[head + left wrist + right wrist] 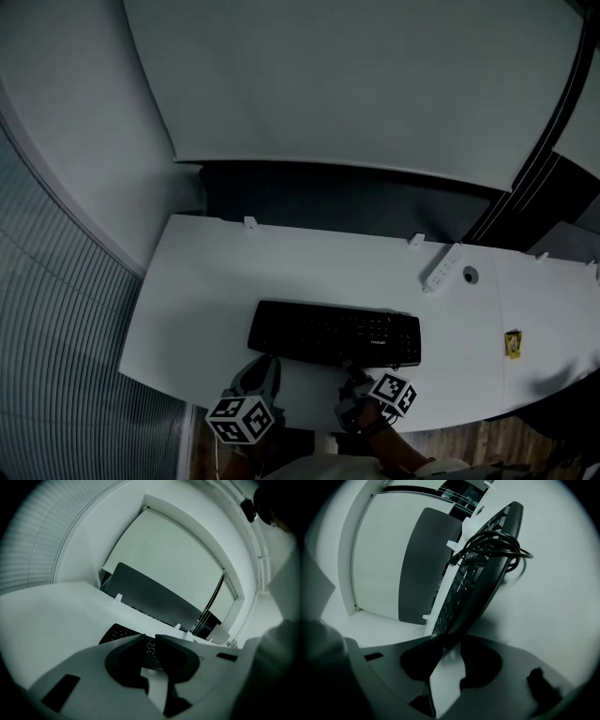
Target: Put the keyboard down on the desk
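Note:
The black keyboard [333, 335] lies flat on the white desk [202, 281], near its front edge. My right gripper [355, 375] reaches in from the front and is shut on the keyboard's near edge; in the right gripper view that edge [473, 597] runs straight into the jaws [450, 644]. A coiled black cable [499, 545] sits at the keyboard's far end. My left gripper [262, 367] hovers just off the keyboard's front left corner. Its jaws [150, 639] stand a narrow gap apart with nothing between them, and the keyboard [123, 632] shows beyond them.
A white power strip [441, 272] and a round cable hole [470, 275] are at the desk's back right. A small yellow object [513, 343] lies at the right. A dark panel [347, 197] stands behind the desk, and a ribbed wall [56, 356] curves along the left.

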A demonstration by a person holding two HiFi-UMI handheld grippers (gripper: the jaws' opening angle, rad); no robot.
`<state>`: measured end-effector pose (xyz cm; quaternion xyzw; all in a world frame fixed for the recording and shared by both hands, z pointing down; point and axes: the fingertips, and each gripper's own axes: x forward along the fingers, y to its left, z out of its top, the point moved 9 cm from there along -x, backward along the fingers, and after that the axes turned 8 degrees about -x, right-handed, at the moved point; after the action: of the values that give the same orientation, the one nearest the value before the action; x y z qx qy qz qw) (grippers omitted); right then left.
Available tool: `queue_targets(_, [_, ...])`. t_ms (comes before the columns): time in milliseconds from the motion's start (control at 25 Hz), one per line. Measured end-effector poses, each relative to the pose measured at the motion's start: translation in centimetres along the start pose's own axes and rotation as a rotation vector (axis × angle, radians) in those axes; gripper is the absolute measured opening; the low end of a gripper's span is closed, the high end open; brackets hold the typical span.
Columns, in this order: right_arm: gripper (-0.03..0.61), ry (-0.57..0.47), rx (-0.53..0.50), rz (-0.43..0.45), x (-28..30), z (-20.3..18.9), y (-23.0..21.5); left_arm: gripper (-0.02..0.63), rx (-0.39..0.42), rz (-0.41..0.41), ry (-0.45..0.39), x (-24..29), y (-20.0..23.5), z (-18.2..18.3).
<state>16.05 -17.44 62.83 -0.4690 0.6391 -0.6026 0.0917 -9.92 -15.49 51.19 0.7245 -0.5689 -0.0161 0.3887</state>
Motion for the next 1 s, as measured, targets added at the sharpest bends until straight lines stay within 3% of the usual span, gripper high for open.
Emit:
queue_targets(400, [0.115, 0.016, -0.003, -0.019, 1.1, -0.5, -0.4, 0.038, 0.266, 0.156, -0.009, -0.1, 0.3, 0.4])
queue_targets(1000, [0.129, 0.098, 0.058, -0.158, 1.4, -0.1, 0.4, 0.028, 0.257, 0.185, 0.007, 1.2, 2.2, 0.5])
